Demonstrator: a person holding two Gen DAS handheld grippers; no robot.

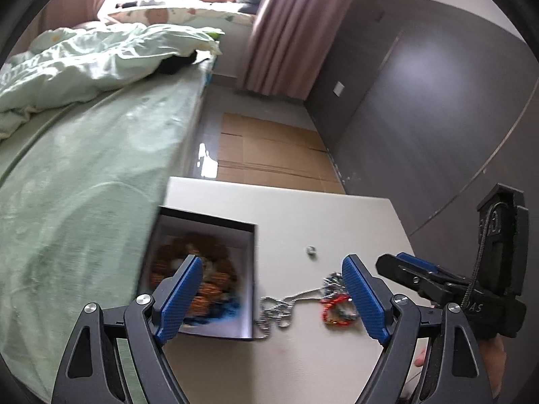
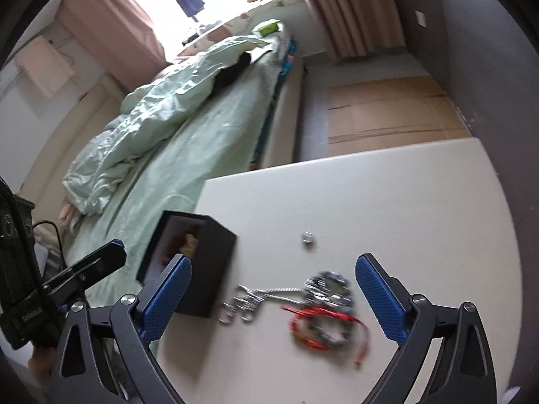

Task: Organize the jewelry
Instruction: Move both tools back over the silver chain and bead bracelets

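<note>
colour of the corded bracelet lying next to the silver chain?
Red, with some gold bits; the bracelet shows best in the right wrist view.

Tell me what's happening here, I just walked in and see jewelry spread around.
A person holds two grippers over a white table, sorting jewelry. Both the left gripper and right gripper are open and empty. A black box already contains beaded pieces. A silver chain and red bracelet still lie on the table, with a small ring apart.

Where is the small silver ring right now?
The small silver ring lies alone on the white table, right of the black box and beyond the silver chain.
</note>
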